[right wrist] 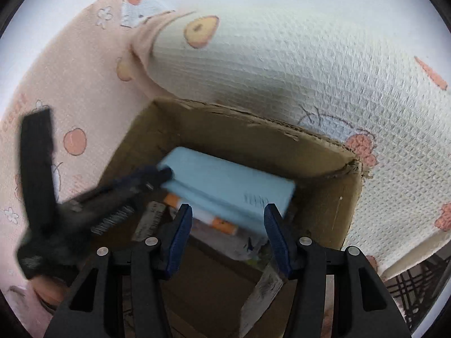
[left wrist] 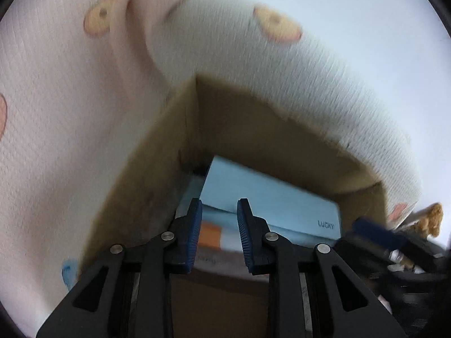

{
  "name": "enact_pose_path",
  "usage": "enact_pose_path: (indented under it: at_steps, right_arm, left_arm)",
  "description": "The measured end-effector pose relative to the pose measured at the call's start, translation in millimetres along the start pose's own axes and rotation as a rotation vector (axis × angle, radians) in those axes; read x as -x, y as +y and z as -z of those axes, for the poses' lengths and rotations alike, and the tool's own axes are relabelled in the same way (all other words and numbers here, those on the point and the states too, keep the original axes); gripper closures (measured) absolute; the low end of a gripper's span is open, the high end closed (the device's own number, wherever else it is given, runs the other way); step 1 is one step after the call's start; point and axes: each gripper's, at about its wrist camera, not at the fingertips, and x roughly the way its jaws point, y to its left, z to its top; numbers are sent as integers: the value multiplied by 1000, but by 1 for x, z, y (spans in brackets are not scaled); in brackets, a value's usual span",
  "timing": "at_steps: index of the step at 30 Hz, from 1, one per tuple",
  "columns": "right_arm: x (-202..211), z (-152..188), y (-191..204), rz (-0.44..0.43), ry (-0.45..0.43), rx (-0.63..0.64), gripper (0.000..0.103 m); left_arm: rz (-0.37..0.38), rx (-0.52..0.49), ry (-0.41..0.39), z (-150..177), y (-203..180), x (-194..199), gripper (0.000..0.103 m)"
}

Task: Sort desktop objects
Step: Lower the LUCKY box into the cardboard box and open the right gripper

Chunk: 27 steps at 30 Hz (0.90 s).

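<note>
Below both claws sits an open cardboard box (right wrist: 318, 205), its brown walls rising from a surface draped in a waffle-textured cloth (right wrist: 282, 64) printed with small orange and pink cartoon shapes. Part of the cloth is pink and part cream, and a fold of it lies just behind the box's far wall.

Inside the box, a pale blue case (right wrist: 225, 186) lies tilted toward the far left corner. Seen from the left wrist, the same case (left wrist: 267, 197) carries the word "LUCKY" near its right end. Under its near edge pokes an orange-and-white stick-shaped item (right wrist: 222, 224), possibly a marker or glue stick; blur makes it hard to tell. A grey ruler-like strip (right wrist: 150, 221) lies to its left, and some pale paper or wrapping covers the box floor nearby.

The left claw (left wrist: 219, 219) hangs over the box with its blue-padded fingers spread and nothing between them. From the right wrist it (right wrist: 157, 176) appears blurred, its tips just at the left end of the blue case; whether they touch it cannot be told.

The right claw (right wrist: 228, 231) is spread wide above the near side of the box, empty, its fingers framing the case's near edge. In the left wrist view it (left wrist: 375, 229) shows as a blurred dark shape at the right.
</note>
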Motion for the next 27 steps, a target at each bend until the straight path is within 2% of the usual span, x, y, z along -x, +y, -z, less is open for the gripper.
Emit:
enact_pose_path:
  at_steps: [2,5,7,11,17,22,27]
  right_arm:
    - [7,2,6,-6,-16,20,51]
    - [-1,0,20,-4,7,64,53]
    - [-7,1,19,1,31,49,53]
    - [-14,4,16,-2,59,26,53]
    - [-36,2,17,30,117,31,53]
    - [-47,-5,14,64,105,40,53]
    - [-45,-6,13,31,127,35,53]
  left_arm:
    - [-13,-5,-31,4,0,2,74]
    - [11,16,-11,5,2,3,74]
    - [-4,30,0,7,6,6,74]
    - [22,33,-28,14,10,17,74]
    - [31,26,56,13,9,-5,75]
    - [11,46,79,12,9,-18,75]
    - [-18,29,84,21,4,-13,75]
